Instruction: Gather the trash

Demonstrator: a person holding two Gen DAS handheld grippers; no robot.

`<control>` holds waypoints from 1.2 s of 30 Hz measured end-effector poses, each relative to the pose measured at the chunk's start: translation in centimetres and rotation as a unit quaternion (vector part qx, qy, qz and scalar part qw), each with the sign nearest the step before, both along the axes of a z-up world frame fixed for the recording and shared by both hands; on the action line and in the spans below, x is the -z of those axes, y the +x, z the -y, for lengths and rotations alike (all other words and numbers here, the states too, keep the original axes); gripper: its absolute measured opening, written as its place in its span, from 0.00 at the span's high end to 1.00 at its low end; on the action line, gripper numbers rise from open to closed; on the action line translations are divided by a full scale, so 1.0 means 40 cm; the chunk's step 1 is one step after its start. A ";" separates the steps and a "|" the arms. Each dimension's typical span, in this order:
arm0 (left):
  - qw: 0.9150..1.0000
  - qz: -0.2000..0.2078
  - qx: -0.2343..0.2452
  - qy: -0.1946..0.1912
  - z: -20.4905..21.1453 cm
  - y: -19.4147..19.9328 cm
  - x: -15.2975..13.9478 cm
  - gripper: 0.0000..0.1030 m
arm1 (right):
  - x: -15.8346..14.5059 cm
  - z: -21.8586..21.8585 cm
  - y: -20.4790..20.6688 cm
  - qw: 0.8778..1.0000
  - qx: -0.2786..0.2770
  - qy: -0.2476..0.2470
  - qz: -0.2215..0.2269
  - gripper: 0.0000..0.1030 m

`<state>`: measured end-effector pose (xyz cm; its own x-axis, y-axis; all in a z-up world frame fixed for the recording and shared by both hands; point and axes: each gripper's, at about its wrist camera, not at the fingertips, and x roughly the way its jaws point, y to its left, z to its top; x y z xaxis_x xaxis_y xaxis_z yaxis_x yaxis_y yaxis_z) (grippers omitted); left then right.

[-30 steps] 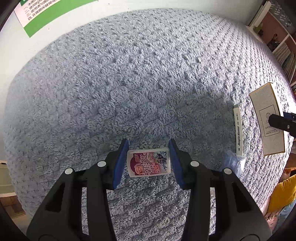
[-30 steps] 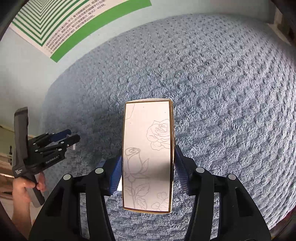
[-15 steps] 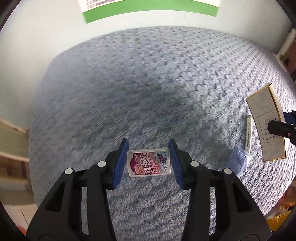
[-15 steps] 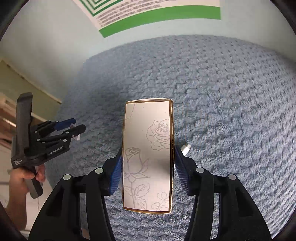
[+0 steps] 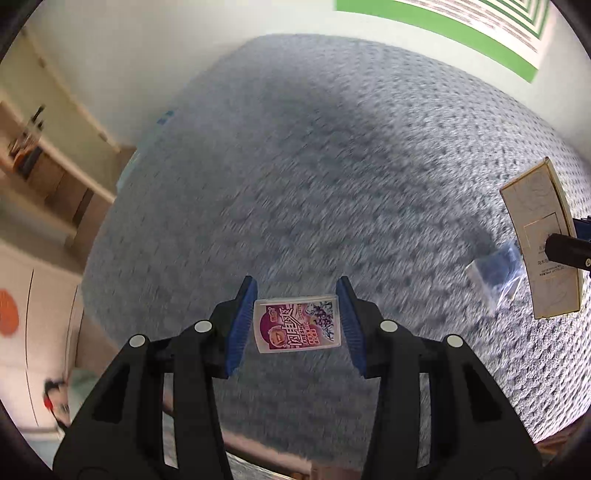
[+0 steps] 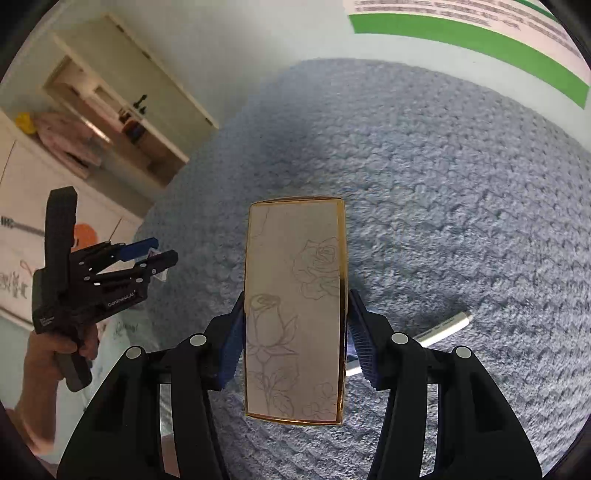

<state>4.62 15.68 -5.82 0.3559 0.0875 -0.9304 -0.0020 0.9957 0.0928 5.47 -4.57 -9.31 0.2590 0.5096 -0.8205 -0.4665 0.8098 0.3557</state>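
Note:
My left gripper (image 5: pixel 295 325) is shut on a small clear candy box with a pink and purple label (image 5: pixel 297 324), held above the grey-blue carpet (image 5: pixel 314 177). My right gripper (image 6: pixel 295 332) is shut on a tall cream box with rose drawings and gold edges (image 6: pixel 295 306). That rose box (image 5: pixel 539 243) also shows at the right edge of the left wrist view. In the right wrist view the left gripper (image 6: pixel 162 254) appears at the left, carried by a hand (image 6: pixel 55 350).
A white marker pen (image 6: pixel 443 328) lies on the carpet right of the rose box. A crumpled clear and blue plastic bag (image 5: pixel 495 273) lies on the carpet. A white shelf unit (image 6: pixel 122 122) stands at the left, and a green-bordered poster (image 6: pixel 480 33) lies past the carpet's far edge.
Both grippers have swung left and rolled while keeping their boxes. The shelf unit and floor have come into view at the left. The pen has dropped out of the left wrist view.

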 end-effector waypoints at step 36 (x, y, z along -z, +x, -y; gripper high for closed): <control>0.945 -0.083 -0.308 -0.080 -0.611 -0.692 0.267 0.59 | 0.243 -0.936 -0.526 0.904 -0.414 -0.090 -0.060 0.49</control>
